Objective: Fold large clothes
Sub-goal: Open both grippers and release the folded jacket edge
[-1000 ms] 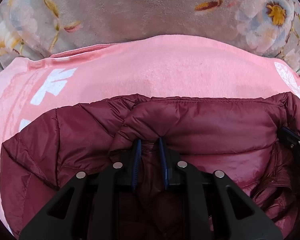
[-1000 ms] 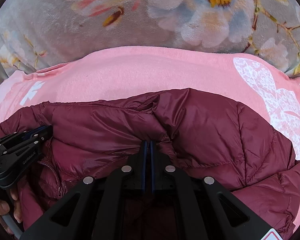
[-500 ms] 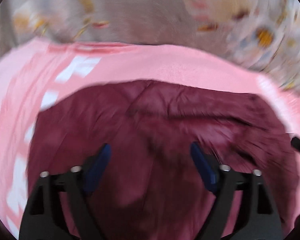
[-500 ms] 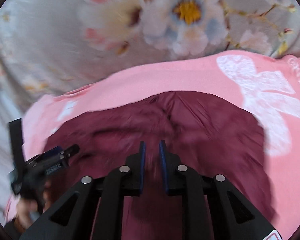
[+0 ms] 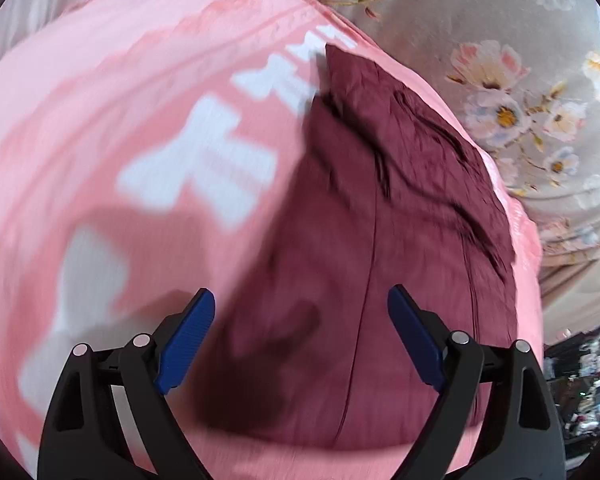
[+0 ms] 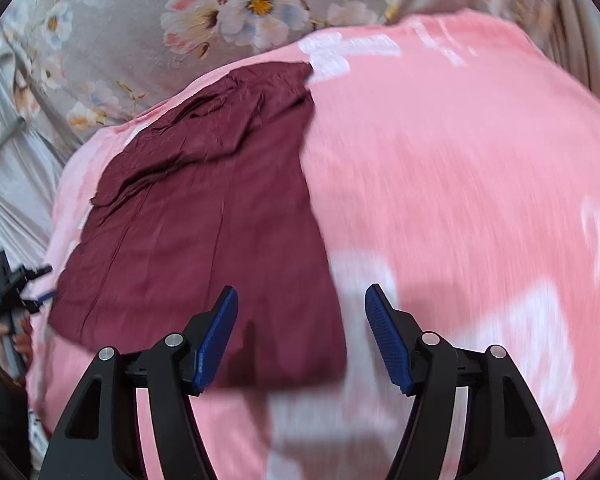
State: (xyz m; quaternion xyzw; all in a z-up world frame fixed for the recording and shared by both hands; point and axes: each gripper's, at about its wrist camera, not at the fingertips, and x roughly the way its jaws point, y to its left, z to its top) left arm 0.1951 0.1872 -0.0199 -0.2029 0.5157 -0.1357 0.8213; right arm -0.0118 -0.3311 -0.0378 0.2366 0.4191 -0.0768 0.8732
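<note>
Both tongs [image 5: 301, 334] [image 6: 301, 334] agape; jacket [image 6: 204, 224] seemingly folded.

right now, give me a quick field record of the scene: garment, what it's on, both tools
garment: dark maroon puffer jacket, lying folded flat, some wrinkles at its far end
surface: pink blanket with white print, spread over a grey floral sheet
left tool: open, holding nothing, above the jacket's near part
right tool: open, holding nothing, above the jacket's near right edge
contact: neither tool touches the jacket
image quality: motion blur in both views
</note>
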